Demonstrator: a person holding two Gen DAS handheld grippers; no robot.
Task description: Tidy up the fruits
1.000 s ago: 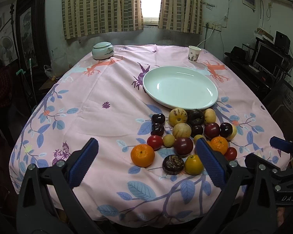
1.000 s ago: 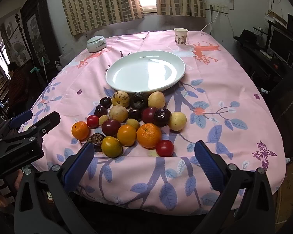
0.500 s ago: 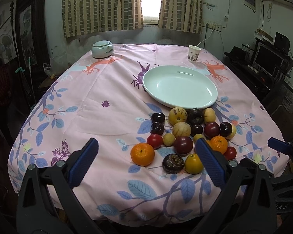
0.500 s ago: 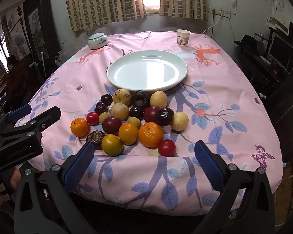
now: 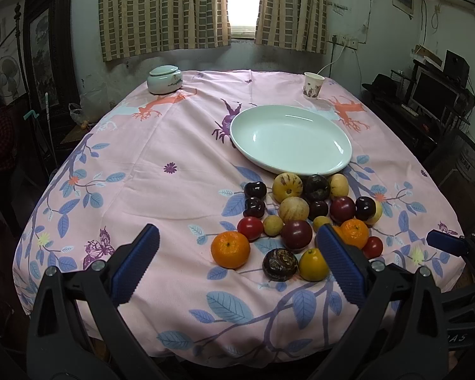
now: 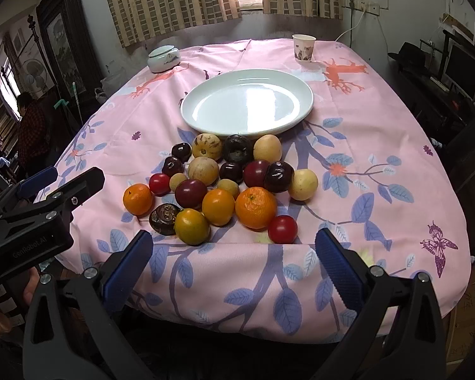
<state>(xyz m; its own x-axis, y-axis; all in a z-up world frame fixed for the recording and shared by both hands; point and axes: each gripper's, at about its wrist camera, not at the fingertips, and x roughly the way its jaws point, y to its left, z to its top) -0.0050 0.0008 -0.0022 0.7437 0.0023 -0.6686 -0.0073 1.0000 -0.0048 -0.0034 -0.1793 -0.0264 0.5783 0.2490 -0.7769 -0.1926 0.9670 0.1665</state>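
Note:
A heap of several fruits (image 5: 296, 213) lies on the pink flowered tablecloth: oranges, red tomatoes, dark plums, striped yellow melons, pale pears. It also shows in the right wrist view (image 6: 220, 183). Just behind it stands an empty white oval plate (image 5: 329, 158), also in the right wrist view (image 6: 193, 112). My left gripper (image 5: 237, 262) is open and empty, near the table's front edge, left of the heap. My right gripper (image 6: 234, 262) is open and empty, in front of the heap.
A white lidded pot (image 5: 164, 79) stands at the far left and a paper cup (image 5: 313, 85) at the far right of the table. The left gripper's body (image 6: 31, 221) shows at the left of the right wrist view. Desk with monitors stands at right.
Both grippers have crept slightly forward toward the fruits. Both stay open and empty. The fruits and plate have not moved.

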